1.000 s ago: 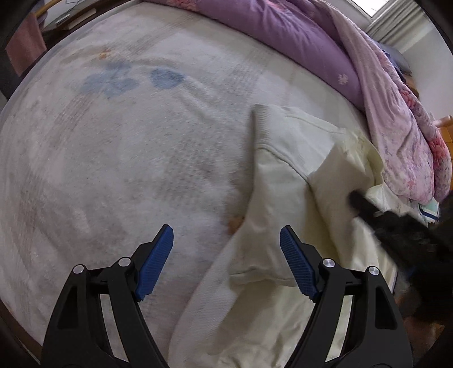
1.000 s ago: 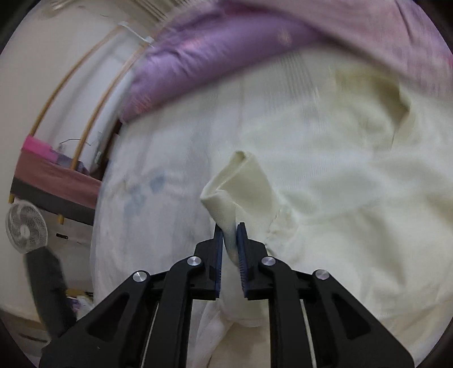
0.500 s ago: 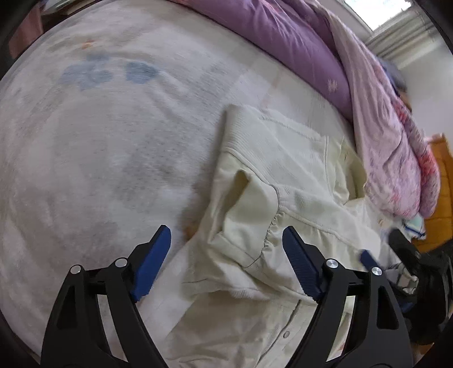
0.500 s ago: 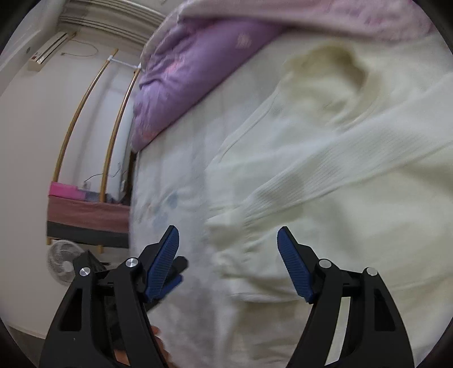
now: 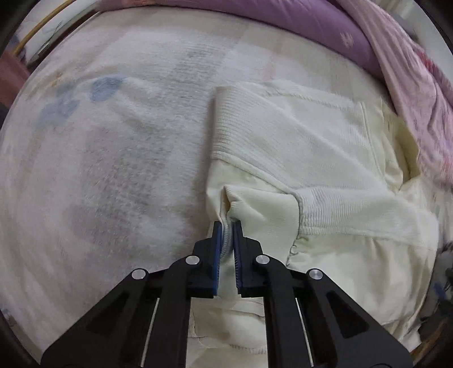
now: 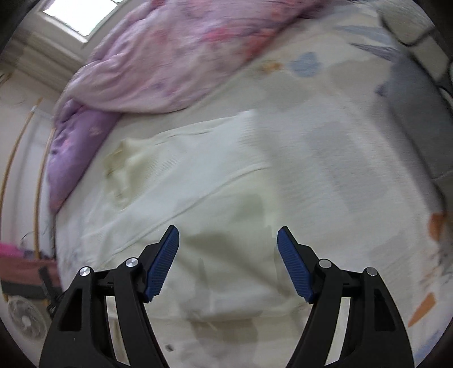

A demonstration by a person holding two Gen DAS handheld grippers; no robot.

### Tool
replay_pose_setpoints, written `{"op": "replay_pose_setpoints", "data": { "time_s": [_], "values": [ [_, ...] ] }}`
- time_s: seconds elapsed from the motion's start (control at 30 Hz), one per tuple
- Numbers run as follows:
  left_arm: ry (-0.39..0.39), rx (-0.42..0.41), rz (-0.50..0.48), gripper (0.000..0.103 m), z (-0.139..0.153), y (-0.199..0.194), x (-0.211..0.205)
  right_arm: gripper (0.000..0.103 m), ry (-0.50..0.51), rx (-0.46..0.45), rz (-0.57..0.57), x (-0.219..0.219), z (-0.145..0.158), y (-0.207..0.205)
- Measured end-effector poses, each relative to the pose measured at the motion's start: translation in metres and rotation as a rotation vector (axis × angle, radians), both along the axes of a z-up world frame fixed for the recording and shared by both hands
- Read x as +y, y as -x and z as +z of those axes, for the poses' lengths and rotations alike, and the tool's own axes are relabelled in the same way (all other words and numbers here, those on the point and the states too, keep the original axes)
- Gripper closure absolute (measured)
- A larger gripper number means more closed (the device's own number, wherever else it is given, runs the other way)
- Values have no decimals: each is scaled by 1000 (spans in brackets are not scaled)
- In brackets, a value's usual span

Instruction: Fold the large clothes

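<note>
On the bed [image 5: 119, 175], cream jacket [image 5: 325, 158] lies from centre toward 3 o'clock, one sleeve already crossed over its body. Left gripper [image 5: 227, 226] has just clamped a fabric edge at centre. Right gripper [image 6: 228, 240], jaws wide with nothing between them, hovers over the jacket's body. Fold looks barely begun; most remains.

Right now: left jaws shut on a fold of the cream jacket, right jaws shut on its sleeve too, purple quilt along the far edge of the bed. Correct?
One error: the right gripper is open, holding nothing, as the right wrist view shows. Its jaws stand wide apart above the cream jacket. The left gripper is shut on a fold, and the purple quilt does lie along the far edge.
</note>
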State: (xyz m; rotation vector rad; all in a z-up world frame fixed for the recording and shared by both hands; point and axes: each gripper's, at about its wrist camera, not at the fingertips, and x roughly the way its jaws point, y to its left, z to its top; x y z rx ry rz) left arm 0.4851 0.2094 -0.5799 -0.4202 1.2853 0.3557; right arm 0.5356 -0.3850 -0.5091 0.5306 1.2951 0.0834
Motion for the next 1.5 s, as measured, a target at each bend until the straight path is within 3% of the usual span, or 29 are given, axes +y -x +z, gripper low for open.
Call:
{"op": "replay_pose_setpoints", "data": {
  "time_s": [0.03, 0.1, 0.17, 0.33, 0.4, 0.47, 0.57, 0.67, 0.8, 0.97, 1.07, 1.2, 1.27, 1.3, 1.37, 1.4, 1.43, 1.5],
  "values": [
    [-5, -3, 4, 96, 2, 1, 1, 50, -9, 5, 4, -3, -4, -4],
    [-13, -11, 13, 97, 8, 5, 5, 89, -15, 22, 27, -3, -7, -9],
    [-15, -15, 26, 97, 12, 8, 9, 98, -39, 20, 58, 1, -11, -16],
    [9, 6, 59, 97, 0, 7, 21, 99, -28, 10, 121, 19, -26, -41],
    [-15, 25, 35, 97, -6, 2, 18, 99, 9, 38, 140, 25, -39, -54],
    [-30, 42, 24, 97, -13, -1, 16, 103, 68, 142, 151, 25, -69, -64],
    [-33, 66, 16, 97, -26, -6, 15, 103, 9, 153, 126, 17, -82, -66],
    [-58, 73, -20, 97, -26, -12, 11, 103, 64, 149, 158, 19, -63, -53],
    [-30, 68, -23, 96, -24, -12, 10, 102, -5, 209, 156, 9, -43, -6],
    [-29, 75, -44, 96, -26, -12, 12, 103, -1, 311, 161, 2, -69, 36],
    [-24, 79, -53, 95, -28, -10, 17, 103, 6, 289, 175, 5, -80, 44],
    [-6, 86, -43, 93, -28, -17, 26, 102, 34, 318, 177, 8, -62, 40],
    [27, 83, -35, 92, -21, -19, 32, 97, 24, 258, 211, 11, -40, 32],
    [36, 78, -32, 89, -16, -20, 35, 96, 12, 234, 212, 11, -35, 25],
    [65, 44, -38, 72, -4, -22, 41, 93, 7, 182, 207, 7, -22, 5],
    [61, 29, -34, 52, 2, -24, 44, 88, 14, 164, 207, 6, -19, -4],
    [59, 12, -33, 45, 6, -26, 48, 84, 21, 152, 205, 5, -17, -14],
    [71, -6, -41, 45, 10, -36, 54, 57, 39, 140, 207, 2, -16, -32]
  ]
}}
